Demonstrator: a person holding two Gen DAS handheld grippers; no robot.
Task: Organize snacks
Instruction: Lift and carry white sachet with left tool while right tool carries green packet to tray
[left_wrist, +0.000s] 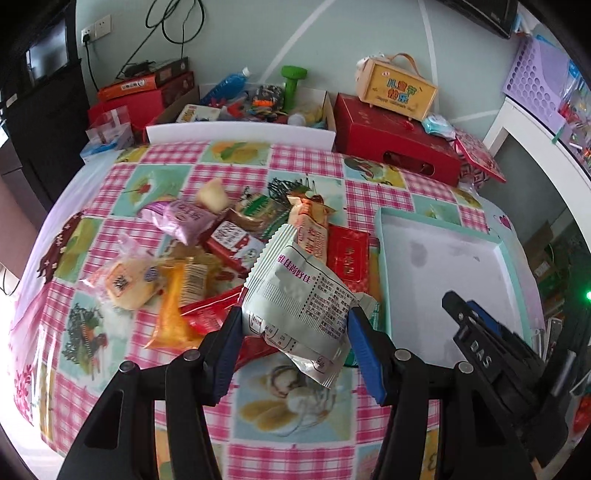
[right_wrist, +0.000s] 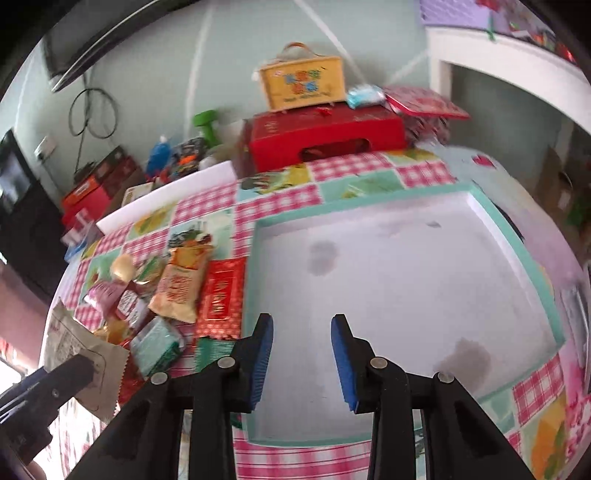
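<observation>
a white printed snack packet (left_wrist: 295, 295) is pinched between the blue pads of the left gripper (left_wrist: 293, 332) and held clear of the checked tablecloth (left_wrist: 314, 454), likely for carrying right to the one empty teal-rimmed tray (right_wrist: 524, 258). nothing is held in the right gripper (right_wrist: 302, 360), its jaws at their narrowest above the tray. about a dozen snacks are left in the pile (left_wrist: 221, 240).

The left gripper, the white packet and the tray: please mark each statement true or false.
1. The left gripper holds a white packet. True.
2. The teal-rimmed tray already contains snacks. False: no snacks lie inside.
3. The right gripper carries a snack. False: nothing is between its fingers.
4. The snack pile lies beside the tray on the checked tablecloth. True.
</observation>
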